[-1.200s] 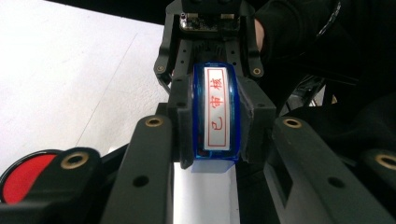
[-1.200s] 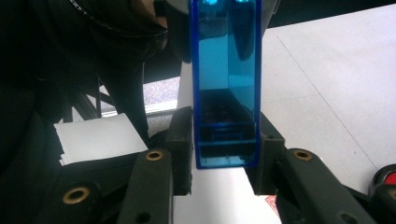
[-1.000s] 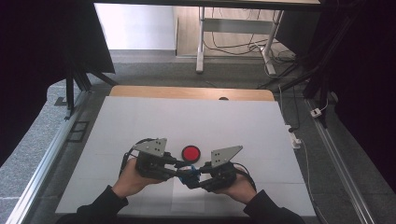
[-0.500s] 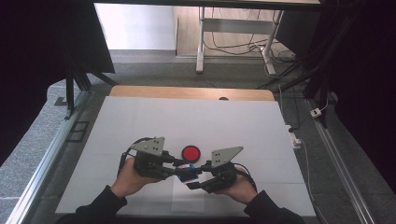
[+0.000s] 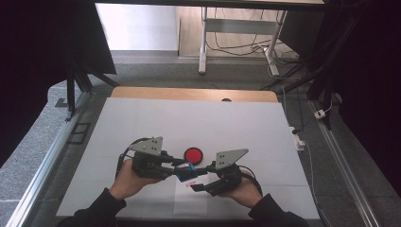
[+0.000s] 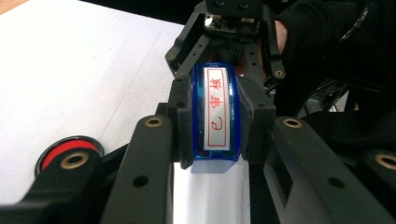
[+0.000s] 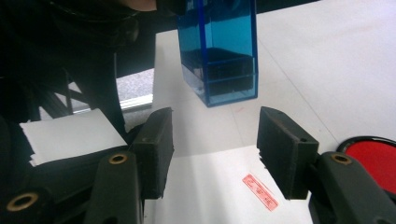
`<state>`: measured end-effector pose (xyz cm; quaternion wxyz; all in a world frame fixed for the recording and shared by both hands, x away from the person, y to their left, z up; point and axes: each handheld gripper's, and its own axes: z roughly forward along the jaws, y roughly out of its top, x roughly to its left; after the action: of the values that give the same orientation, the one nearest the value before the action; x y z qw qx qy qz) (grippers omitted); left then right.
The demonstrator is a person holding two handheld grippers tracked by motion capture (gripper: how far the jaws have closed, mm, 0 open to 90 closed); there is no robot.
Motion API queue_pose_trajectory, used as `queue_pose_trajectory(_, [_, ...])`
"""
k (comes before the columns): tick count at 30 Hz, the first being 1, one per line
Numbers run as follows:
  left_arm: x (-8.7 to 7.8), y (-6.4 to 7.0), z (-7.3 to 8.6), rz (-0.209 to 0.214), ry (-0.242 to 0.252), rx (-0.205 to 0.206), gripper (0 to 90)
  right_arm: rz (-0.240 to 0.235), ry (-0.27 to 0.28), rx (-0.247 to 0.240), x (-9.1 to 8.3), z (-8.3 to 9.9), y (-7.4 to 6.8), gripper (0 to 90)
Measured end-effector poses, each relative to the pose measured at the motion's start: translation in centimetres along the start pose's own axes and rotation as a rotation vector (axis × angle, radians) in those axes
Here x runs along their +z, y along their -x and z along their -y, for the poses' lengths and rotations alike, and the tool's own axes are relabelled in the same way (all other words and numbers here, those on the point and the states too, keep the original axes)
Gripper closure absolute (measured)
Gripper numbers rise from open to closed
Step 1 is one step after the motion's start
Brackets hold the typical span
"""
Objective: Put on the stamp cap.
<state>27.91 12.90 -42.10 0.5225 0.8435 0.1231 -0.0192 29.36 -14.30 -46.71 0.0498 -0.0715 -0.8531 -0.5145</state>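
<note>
White counter (image 5: 142,127) carried everything, with the person's hands in from the near edge. On it lay a sheet of paper (image 7: 205,191), just under the two grippers, and a red ink pad (image 5: 193,155) sat just beyond them, apart from both.

Left gripper (image 6: 215,116) had its fingers (image 6: 180,123) clamped on the blue self-inking stamp (image 6: 215,116), held just above the paper; label strip with red characters faced that gripper's camera. In the high view the stamp (image 5: 188,171) sat between the two grippers. Right gripper (image 7: 215,149) fingers (image 7: 280,149) were apart, holding nothing, low over the paper's near edge, stamp body (image 7: 218,49) hanging just beyond them.

A small red stamped mark (image 7: 259,192) was already on the paper, near the right gripper's fingers.

Judged step: one impression done, stamp lifted clear of the sheet. The next move probably calls for either re-inking at the pad or lowering the stamp square onto a blank part of the paper; the right gripper would need to pin the sheet so it doesn't shift or lift with the stamp.
</note>
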Motion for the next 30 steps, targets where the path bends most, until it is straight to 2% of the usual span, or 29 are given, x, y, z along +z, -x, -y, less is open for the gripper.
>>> queue_pose_trajectory(9, [-0.3,0.0,0.1,-0.054,-0.016,-0.006,69.9,0.082,-0.028,0.013,-0.5,0.0,-0.5,39.4])
queue_pose_trajectory(18, [-0.6,-0.1,0.3,-0.069,-0.022,-0.027,69.9,0.163,-0.052,0.039,-1.3,0.0,-1.2,31.8])
queue_pose_trajectory(30, [-1.1,-0.3,0.6,-0.092,-0.027,-0.043,69.9,0.231,-0.069,0.084,-2.4,0.3,-1.6,25.2])
